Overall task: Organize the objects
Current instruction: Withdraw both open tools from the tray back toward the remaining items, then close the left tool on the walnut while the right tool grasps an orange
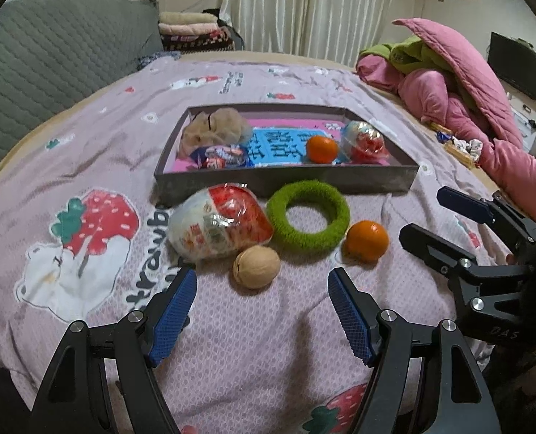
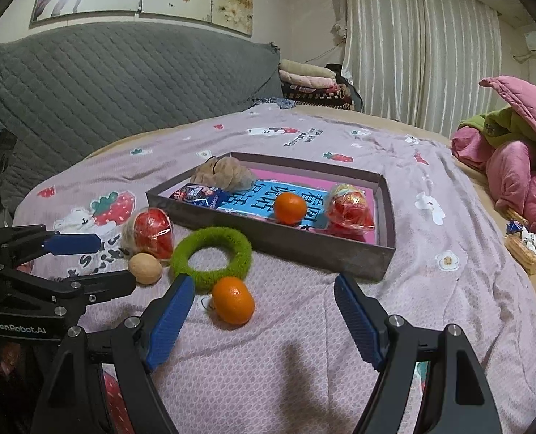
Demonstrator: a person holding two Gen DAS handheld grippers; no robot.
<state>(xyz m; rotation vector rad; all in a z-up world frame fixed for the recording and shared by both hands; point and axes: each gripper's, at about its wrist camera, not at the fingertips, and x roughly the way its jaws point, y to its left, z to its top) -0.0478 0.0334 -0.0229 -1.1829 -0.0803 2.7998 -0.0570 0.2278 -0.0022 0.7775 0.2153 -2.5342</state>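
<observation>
Walnut (image 1: 256, 267) lies just ahead of our left gripper (image 1: 262, 311), centred between its spread, empty fingers; the loose tangerine (image 2: 233, 300) sits just ahead of our right gripper (image 2: 264, 316), also spread and empty, nearer its left finger. Both are round with no long axis: woody, ridged shell and smooth peel. Beside them lie a fuzzy green ring (image 1: 308, 215) and a crinkly wrapped packet (image 1: 219, 226), outside the grey box (image 1: 286, 184).

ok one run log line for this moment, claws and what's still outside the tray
left claw open, empty | right claw open, empty | outside tray: walnut, green ring, orange, wrapped snack
</observation>
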